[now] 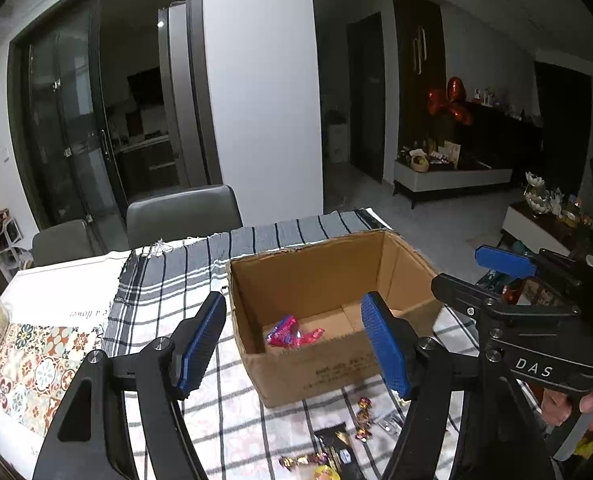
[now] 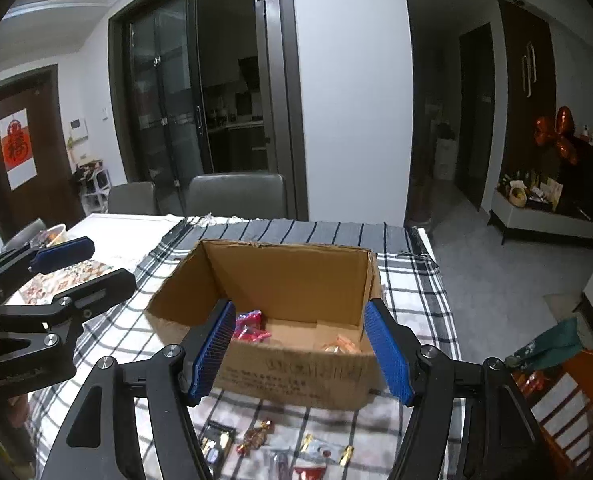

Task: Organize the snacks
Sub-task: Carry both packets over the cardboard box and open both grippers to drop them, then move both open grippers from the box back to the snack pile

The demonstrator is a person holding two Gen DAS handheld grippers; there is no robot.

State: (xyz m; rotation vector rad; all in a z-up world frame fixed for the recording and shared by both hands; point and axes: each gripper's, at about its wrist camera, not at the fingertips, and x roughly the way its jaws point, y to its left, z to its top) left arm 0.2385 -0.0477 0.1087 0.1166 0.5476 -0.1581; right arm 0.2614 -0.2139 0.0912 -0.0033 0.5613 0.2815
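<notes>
Left wrist view shows my left gripper point(image 1: 296, 340) with its blue pads spread wide and empty above the near wall of the cardboard box point(image 1: 316, 368), which sits on the checked cloth point(image 1: 168, 292) with pink snack packets point(image 1: 290, 332) inside. My right gripper point(image 2: 302, 354) is likewise wide apart and holds nothing over the same box. Loose wrapped candies point(image 2: 256, 436) and a black packet point(image 1: 336, 446) lie on the cloth just before the box, grey chairs point(image 2: 236, 194) beyond.

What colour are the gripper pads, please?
Blue pads, clearest in the right wrist view.
</notes>
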